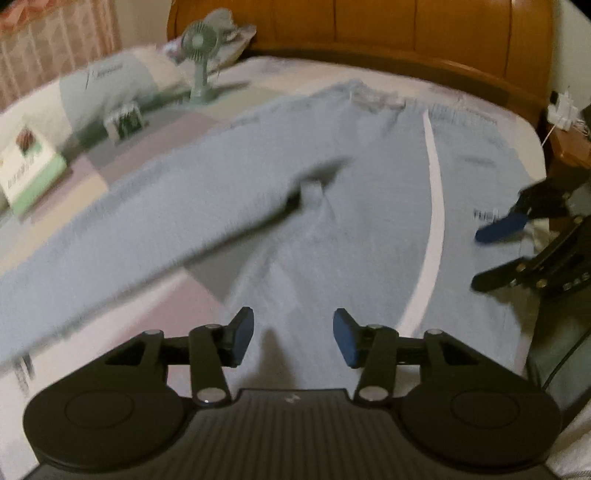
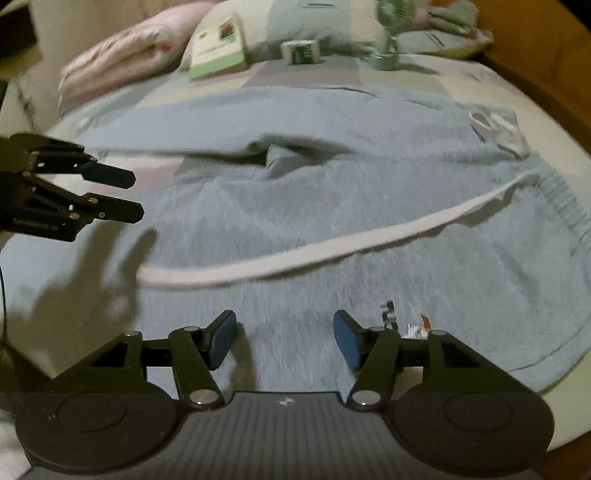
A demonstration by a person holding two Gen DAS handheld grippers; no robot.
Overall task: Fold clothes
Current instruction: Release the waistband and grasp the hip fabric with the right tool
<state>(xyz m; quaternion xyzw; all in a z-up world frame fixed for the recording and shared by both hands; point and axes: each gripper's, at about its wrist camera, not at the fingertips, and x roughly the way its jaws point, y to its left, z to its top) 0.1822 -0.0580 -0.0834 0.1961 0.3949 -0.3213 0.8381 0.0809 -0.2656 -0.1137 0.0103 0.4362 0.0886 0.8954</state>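
Lying spread across the bed [image 1: 517,122], the light blue sweatpants [image 1: 258,177] run lengthwise from their waistband [image 1: 376,98] near the wooden headboard [image 1: 369,29] toward both grippers, a white side stripe [image 1: 436,206] tracing that axis. One leg splays off leftward. The left gripper [image 1: 293,338] hangs over the near leg cloth, jaws parted and empty; the right gripper [image 2: 284,338] hovers over the striped leg's outer side, likewise parted and holding nothing. Each looks equally near its own edge.

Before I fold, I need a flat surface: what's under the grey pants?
The grey pants lie spread on a pastel patchwork bedspread, which shows around them and between the legs. Anything directly beneath the fabric is covered.
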